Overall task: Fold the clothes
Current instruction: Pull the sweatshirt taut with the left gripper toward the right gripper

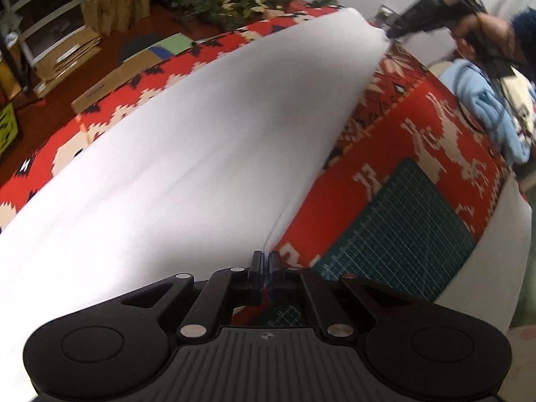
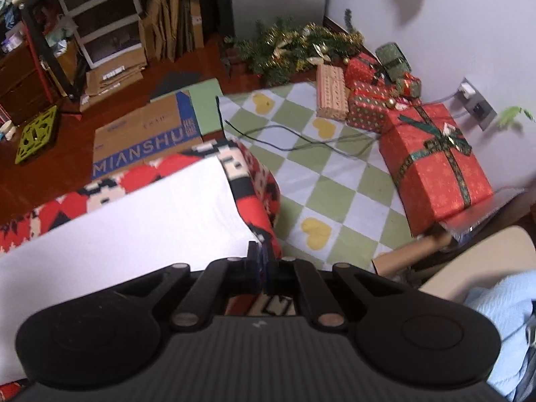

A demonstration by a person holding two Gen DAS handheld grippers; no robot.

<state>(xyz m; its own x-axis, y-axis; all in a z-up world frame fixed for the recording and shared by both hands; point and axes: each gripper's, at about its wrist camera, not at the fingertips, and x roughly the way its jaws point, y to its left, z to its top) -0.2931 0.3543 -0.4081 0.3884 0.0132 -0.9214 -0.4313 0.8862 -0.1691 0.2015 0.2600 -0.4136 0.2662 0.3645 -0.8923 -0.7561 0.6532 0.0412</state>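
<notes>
I see both tools clenched on white cloth (image 1: 207, 140) edge: left tool (image 1: 266, 257) near corner, right tool (image 2: 263, 251) far corner; cloth stretched between them over red worktop (image 1: 418, 140), fold goes across long axis

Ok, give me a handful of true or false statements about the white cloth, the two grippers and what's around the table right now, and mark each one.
1. The left gripper is shut on an edge of the white cloth. True.
2. The right gripper hangs open above the cloth. False: it is shut on a corner of it.
3. The table cover is plain blue. False: it is red with a pixel-style pattern.
4. A green cutting mat lies on the table beside the cloth. True.
5. The wrapped gift boxes sit on the table. False: they stand on the floor by the wall.
6. A light blue garment lies at the table's far side. True.
</notes>
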